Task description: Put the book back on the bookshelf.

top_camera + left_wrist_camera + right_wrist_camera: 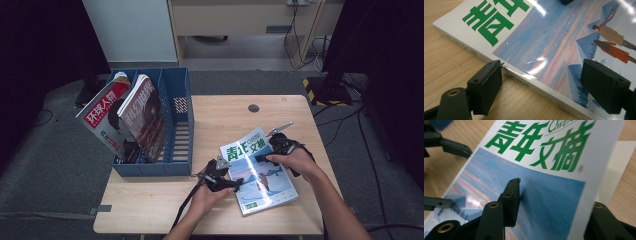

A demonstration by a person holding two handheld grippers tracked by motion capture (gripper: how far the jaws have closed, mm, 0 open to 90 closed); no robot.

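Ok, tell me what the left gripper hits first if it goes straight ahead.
Most likely the magazine: the left gripper stands open, one jaw outside the spine edge, the other over the cover, so the spine sits right in its path. How high the jaws ride is unclear.

Bare forearms, black left gripper [239,183] with brass rivets, block jaws, trailing cable
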